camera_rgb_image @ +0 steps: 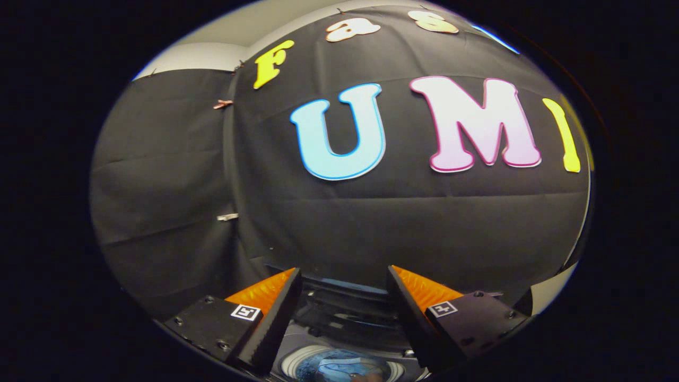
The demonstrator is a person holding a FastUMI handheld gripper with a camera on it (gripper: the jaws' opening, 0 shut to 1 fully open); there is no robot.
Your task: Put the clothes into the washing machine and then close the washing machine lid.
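Note:
My gripper [345,276] is held high and level, pointing at the booth's black cloth wall, with its fingers [276,313] spread wide and nothing between them. Below and between the fingers I look down on the top of the washing machine [339,318]. Its lid is up, and the round drum opening [339,366] shows blue cloth lying inside. The machine's dark rear panel runs just beyond the fingertips.
The black cloth wall [371,223] hangs close behind the machine. A seam with small clips [228,216] joins two cloth panels left of the fingers. A pale wall [551,292] shows past the cloth to the right.

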